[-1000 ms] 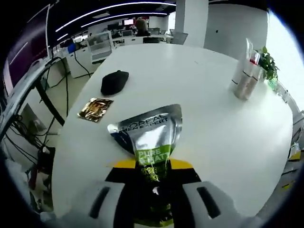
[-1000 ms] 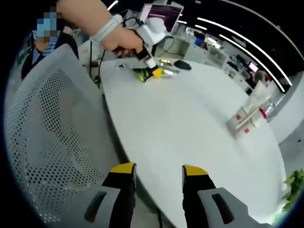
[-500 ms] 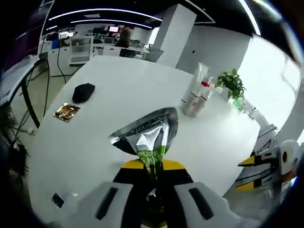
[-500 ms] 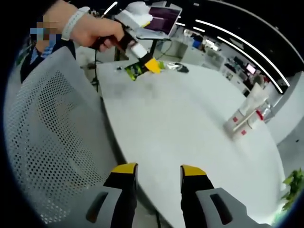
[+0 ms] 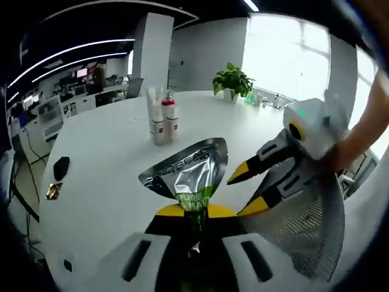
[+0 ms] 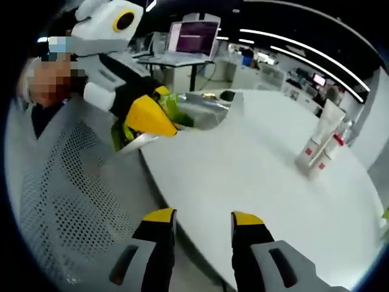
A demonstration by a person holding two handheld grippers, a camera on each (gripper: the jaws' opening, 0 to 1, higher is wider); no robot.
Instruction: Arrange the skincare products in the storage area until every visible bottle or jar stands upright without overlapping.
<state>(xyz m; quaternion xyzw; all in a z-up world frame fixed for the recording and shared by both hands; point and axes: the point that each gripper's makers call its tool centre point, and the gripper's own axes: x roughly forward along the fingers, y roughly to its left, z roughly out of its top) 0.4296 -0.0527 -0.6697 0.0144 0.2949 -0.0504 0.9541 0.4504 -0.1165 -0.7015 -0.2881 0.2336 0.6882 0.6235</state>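
Note:
My left gripper (image 5: 193, 214) is shut on a silver and green sachet (image 5: 189, 173), held up above the white table (image 5: 109, 164). Seen from the right gripper view, the same left gripper (image 6: 146, 115) comes in close from the left with the sachet (image 6: 203, 112) in its jaws. A group of white tubes and bottles (image 5: 161, 118) stands upright farther back on the table; they also appear at the right (image 6: 322, 146). My right gripper (image 6: 197, 219) is open over the table's near edge, holding nothing. It shows at the right in the left gripper view (image 5: 261, 182).
A grey mesh chair (image 6: 61, 201) stands left of the table edge, also seen at lower right (image 5: 304, 225). A black object (image 5: 61, 165) and a gold packet (image 5: 53, 190) lie at the table's left. A potted plant (image 5: 234, 79) stands at the far side. A laptop (image 6: 191, 39) sits on a desk behind.
The left gripper has swung round to the right with the sachet and come close to the right gripper, which now looms large in its view. The right gripper has barely moved.

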